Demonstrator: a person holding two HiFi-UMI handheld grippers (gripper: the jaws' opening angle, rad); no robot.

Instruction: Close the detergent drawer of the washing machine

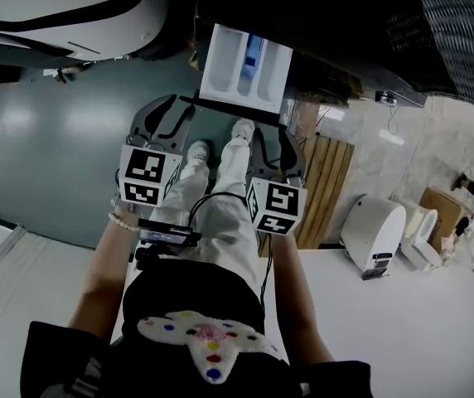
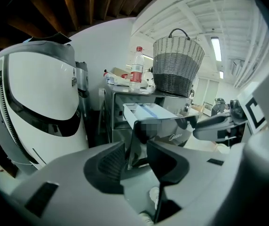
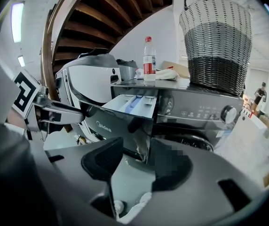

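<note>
Head view: drawer [image 1: 245, 69], upper centre, pulled out; stiff, light plastic, likely slides easily; push flat on glossy front [image 3: 111, 121]; left gripper [image 2: 135, 147] and right gripper [image 3: 137, 145] jaws released, empty.

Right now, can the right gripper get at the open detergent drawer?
Probably yes: the right gripper, jaws open and empty, points at the detergent drawer, which sticks out with nothing visible between them.

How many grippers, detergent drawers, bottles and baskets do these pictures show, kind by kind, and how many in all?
grippers: 2, the left gripper and the right gripper, both open
detergent drawer: 1, pulled out
bottle: 1
basket: 1
total: 5
</note>
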